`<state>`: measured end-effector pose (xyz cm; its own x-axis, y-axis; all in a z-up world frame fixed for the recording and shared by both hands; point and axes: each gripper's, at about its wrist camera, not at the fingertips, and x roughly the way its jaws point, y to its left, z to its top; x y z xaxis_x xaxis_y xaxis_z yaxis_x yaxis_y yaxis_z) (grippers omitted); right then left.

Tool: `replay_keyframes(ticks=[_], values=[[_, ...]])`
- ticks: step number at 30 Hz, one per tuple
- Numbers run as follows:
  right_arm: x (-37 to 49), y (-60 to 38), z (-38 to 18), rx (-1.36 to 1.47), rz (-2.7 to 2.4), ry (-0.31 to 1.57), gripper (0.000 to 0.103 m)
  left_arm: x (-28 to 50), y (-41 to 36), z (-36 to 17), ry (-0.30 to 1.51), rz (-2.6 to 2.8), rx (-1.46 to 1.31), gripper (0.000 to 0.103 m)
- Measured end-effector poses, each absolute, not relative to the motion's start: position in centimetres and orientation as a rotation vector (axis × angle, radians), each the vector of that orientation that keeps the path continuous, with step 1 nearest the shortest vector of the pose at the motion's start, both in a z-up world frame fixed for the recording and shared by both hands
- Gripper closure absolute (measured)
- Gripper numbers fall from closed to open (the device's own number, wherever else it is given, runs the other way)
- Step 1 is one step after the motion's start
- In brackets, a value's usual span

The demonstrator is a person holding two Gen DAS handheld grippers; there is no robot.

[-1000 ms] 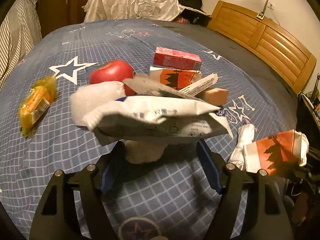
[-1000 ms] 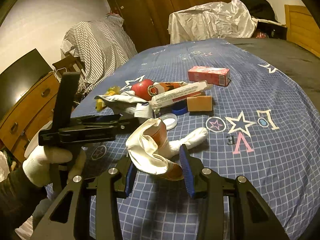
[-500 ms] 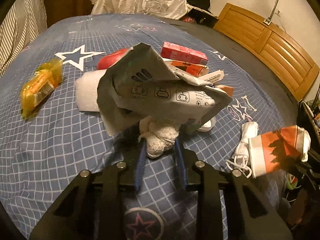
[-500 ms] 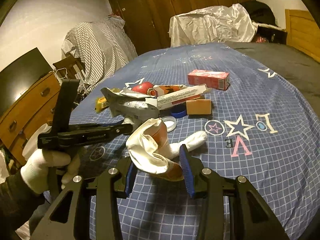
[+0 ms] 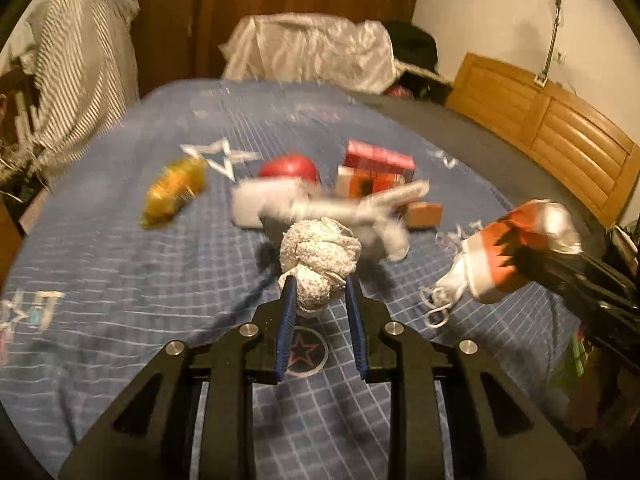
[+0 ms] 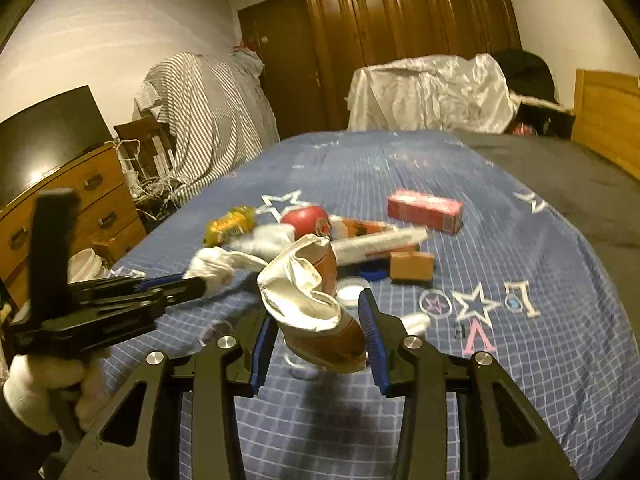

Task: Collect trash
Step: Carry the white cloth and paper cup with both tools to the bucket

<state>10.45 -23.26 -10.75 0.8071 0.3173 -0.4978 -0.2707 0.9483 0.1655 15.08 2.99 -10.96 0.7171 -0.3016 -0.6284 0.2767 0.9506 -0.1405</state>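
Gripping a crumpled tissue wad (image 5: pixel 318 258), the left gripper (image 5: pixel 320 286) holds it upright above the bed (image 5: pixel 120 272). The right gripper (image 6: pixel 318 320) clamps an orange-and-white bag (image 6: pixel 308 300), mouth tilted upward; its contents are hidden. The apple (image 5: pixel 289 167) and boxes behind are blurred.

Near bedspread (image 5: pixel 120 280): left bare, open for passage.
Centre: blocked by clustered apple (image 5: pixel 289 167), red box (image 5: pixel 379 156), wrappers (image 5: pixel 344 210).
Far side: bounded by headboard (image 5: pixel 560 136).
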Motion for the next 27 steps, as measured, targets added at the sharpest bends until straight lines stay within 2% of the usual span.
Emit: replay_keyframes(ticks=[10,17,27], values=[[8.6,-20.3,-5.4,0.044,0.289,0.430,0.063,10.0,3.5,-5.0,0.537,-0.234,-0.061,0.080],[7.6,-18.9,-2.5,0.013,0.220,0.376,0.063,9.3,3.6,-3.7,0.509,-0.180,-0.070,0.080],[6.8,-17.9,-1.8,-0.011,0.200,0.368,0.063,8.2,3.6,-2.5,0.474,-0.164,-0.057,0.080]])
